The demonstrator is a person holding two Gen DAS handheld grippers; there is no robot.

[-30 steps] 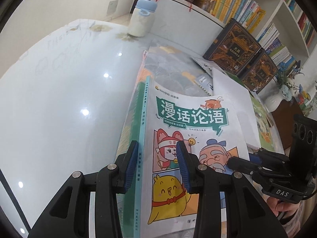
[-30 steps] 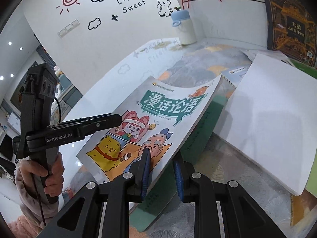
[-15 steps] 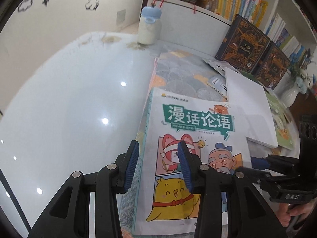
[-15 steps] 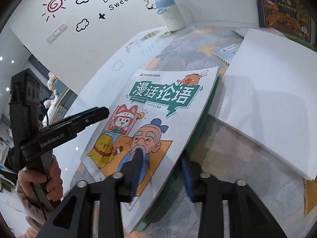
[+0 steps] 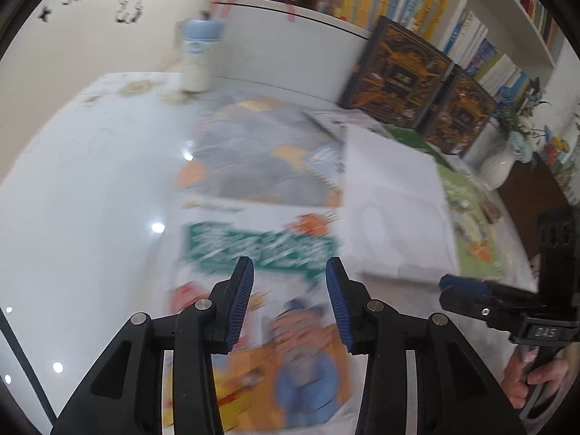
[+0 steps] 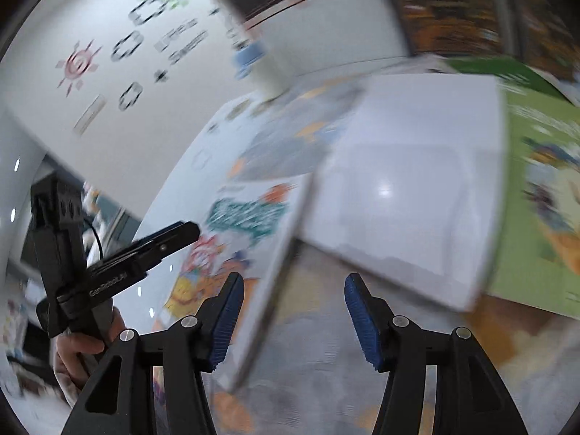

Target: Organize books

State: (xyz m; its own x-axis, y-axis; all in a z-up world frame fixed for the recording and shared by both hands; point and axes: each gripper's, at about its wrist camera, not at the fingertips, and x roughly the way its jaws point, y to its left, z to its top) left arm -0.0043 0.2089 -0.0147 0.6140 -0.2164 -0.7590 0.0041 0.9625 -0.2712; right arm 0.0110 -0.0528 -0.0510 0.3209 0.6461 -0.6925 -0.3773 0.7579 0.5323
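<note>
Both frames are motion-blurred, so detail is limited.

Our left gripper (image 5: 289, 299) is held low over the cartoon-cover book (image 5: 261, 290), fingers spread with nothing between the pads, pointing toward the bookshelf (image 5: 417, 3) at the back. We can't tell whether the pads touch the cover.

Our right gripper (image 6: 293, 311) is also spread wide and empty, tilted, aimed at the gap between the cartoon-cover book and the white book (image 6: 409, 195). In the left wrist view it sits to the right, well apart from the left one, hand (image 5: 533, 380) on the grip.

The cartoon-cover book lies flat, face up, on the patterned mat (image 5: 261, 159), partly overhanging the glossy white table (image 5: 83, 195). Its long axis runs away from us toward the shelf, green title banner at the far end. In the right wrist view its right edge (image 6: 275, 282) runs diagonally between our fingers, nearer the left pad.

The white book lies just beside it on the right, overlapping a green book (image 6: 536, 188). Two dark ornate books (image 5: 402, 72) stand leaning against the white cabinet. A blue-lidded bottle (image 5: 197, 58) stands at the far table edge.
</note>
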